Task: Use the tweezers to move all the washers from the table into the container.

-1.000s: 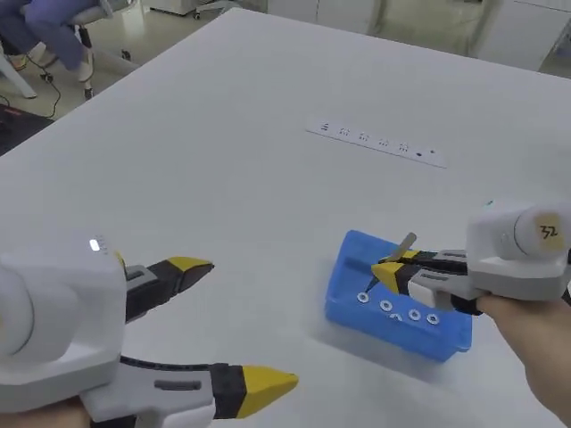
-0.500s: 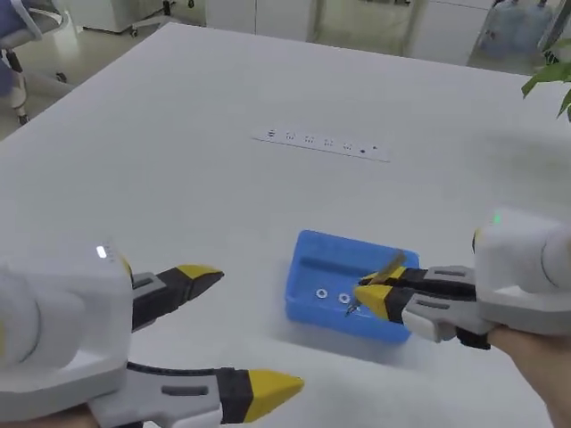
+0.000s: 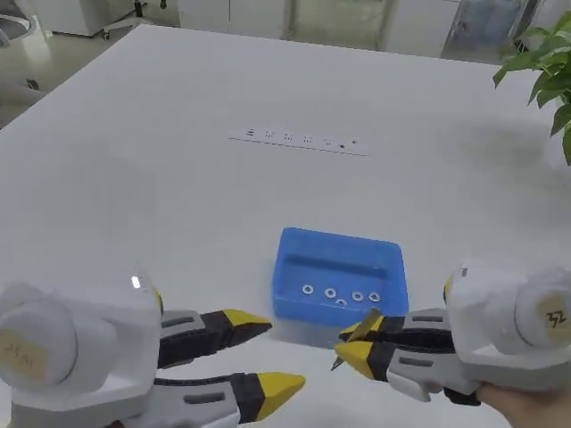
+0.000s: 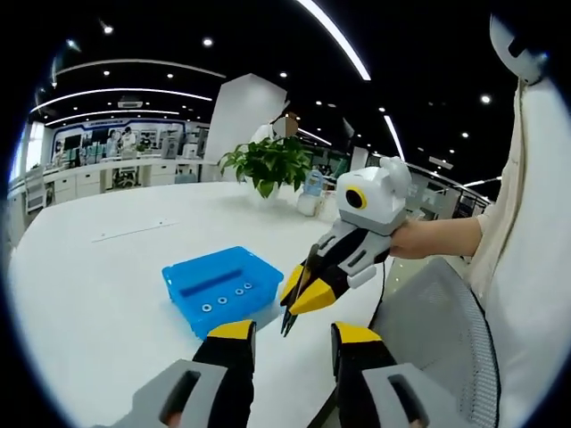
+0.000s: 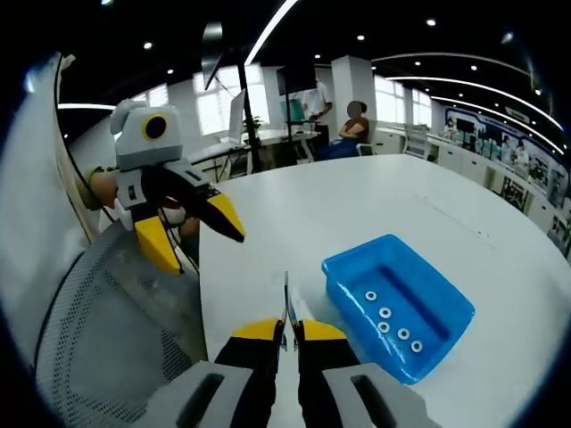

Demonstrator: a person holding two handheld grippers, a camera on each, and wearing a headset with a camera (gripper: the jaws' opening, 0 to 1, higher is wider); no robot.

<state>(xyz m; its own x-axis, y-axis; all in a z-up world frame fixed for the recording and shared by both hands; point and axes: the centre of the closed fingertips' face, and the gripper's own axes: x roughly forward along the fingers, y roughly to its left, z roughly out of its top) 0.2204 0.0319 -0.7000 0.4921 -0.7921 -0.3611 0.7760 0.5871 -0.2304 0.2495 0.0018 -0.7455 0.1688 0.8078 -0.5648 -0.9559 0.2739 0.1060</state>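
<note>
The blue container [image 3: 343,266] sits on the white table with several small metal washers [image 3: 331,292] lying in a row on its floor. My right gripper [image 3: 357,343] hovers at the container's near side, shut on thin tweezers [image 5: 285,303] that stick out past its yellow jaw tips. The tweezers' tip [image 4: 287,319] points down and hangs outside the container, with nothing visible in it. My left gripper [image 3: 284,355] is at the lower left, open and holding nothing. In the right gripper view the container [image 5: 401,276] and washers [image 5: 385,313] lie ahead to the right.
A flat white power strip [image 3: 297,140] lies farther back on the table. A green plant [image 3: 540,62] stands at the far right. A mesh chair [image 4: 437,330] is close behind the table's near edge. Wide bare tabletop surrounds the container.
The right gripper has pulled back with the tweezers from over the container to its near side. The head camera has shifted. The left gripper stays open.
</note>
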